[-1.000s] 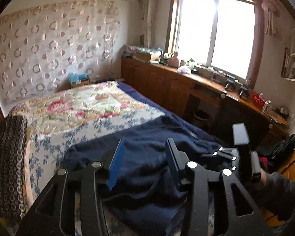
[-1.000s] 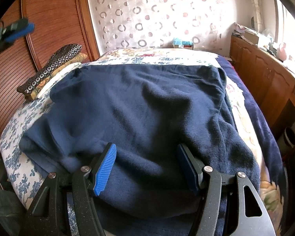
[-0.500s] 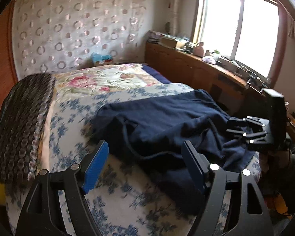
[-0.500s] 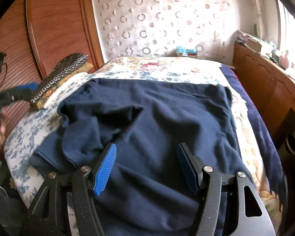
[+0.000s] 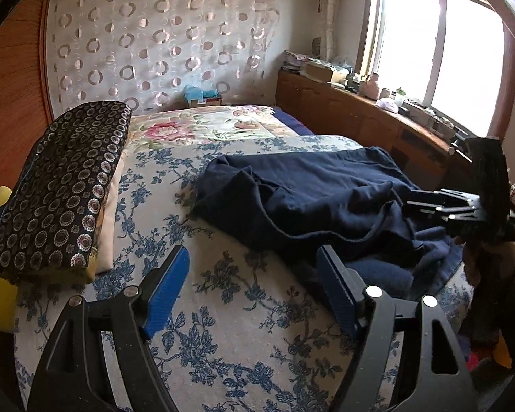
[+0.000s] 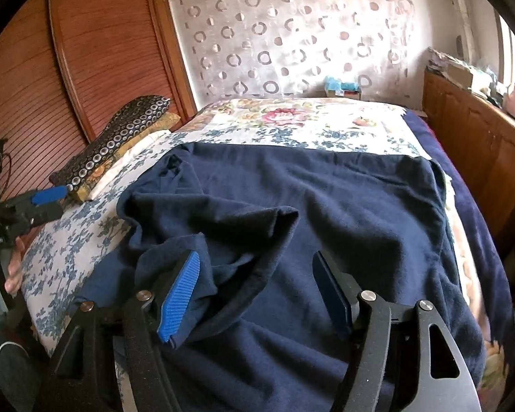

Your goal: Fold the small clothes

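Note:
A dark navy garment (image 5: 309,189) lies rumpled on the floral bed sheet (image 5: 223,326), its left side folded over in loose creases (image 6: 223,219). My left gripper (image 5: 252,288) hovers open over bare sheet just short of the garment's near edge, with nothing between its blue pads. It also shows at the left edge of the right wrist view (image 6: 41,202). My right gripper (image 6: 257,292) sits low over the garment's near part. Its jaws are opening, and a fold of navy cloth lies between them without either pad pressing on it. From the left wrist view the right gripper (image 5: 456,206) is at the far right.
A dark pillow with a ring pattern (image 5: 61,185) lies on the bed's left side, along the wooden sliding door (image 6: 103,51). A wooden cabinet (image 5: 343,110) with clutter runs under the window on the right. A person's hand (image 6: 13,267) holds the left gripper.
The left gripper's jaws widened and it dropped down and left, off the garment onto the bare sheet. The garment's left side fell into a crumpled fold. The right jaws spread slightly.

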`<action>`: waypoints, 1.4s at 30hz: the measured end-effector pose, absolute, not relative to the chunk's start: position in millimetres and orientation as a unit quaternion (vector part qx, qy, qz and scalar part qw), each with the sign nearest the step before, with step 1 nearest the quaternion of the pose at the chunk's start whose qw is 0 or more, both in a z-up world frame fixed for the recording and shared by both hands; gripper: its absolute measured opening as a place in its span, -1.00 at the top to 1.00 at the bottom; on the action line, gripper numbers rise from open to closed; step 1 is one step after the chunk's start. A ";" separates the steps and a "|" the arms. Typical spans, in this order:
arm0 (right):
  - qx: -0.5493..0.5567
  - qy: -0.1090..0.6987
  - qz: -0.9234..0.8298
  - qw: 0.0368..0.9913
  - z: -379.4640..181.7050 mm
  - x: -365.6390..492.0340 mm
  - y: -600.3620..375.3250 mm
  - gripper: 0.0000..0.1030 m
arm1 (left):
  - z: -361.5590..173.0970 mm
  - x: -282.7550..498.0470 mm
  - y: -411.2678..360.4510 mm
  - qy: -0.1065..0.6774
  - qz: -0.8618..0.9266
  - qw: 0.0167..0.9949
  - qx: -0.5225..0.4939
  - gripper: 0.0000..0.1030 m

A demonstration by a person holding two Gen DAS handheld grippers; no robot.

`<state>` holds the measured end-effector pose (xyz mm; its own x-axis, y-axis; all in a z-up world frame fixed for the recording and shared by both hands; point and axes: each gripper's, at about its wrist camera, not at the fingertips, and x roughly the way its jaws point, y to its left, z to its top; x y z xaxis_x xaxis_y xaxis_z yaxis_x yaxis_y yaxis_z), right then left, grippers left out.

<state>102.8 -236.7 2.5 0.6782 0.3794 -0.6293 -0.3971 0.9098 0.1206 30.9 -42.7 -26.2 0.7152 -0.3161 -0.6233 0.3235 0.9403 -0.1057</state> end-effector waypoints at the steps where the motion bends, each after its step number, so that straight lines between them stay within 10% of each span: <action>1: -0.009 0.342 0.210 0.916 1.8 104.7 -238.0 -0.39 | -28.1 30.8 -42.8 0.337 -0.173 0.925 0.005 -0.50; 36: -0.043 0.389 0.251 0.885 -17.5 137.7 -185.0 -0.37 | -43.2 24.5 -61.3 0.359 -0.198 0.912 0.002 -0.50; 42: -0.065 0.368 0.260 0.890 -11.8 128.3 -178.5 0.75 | -42.4 23.5 -62.7 0.358 -0.199 0.912 0.002 -0.50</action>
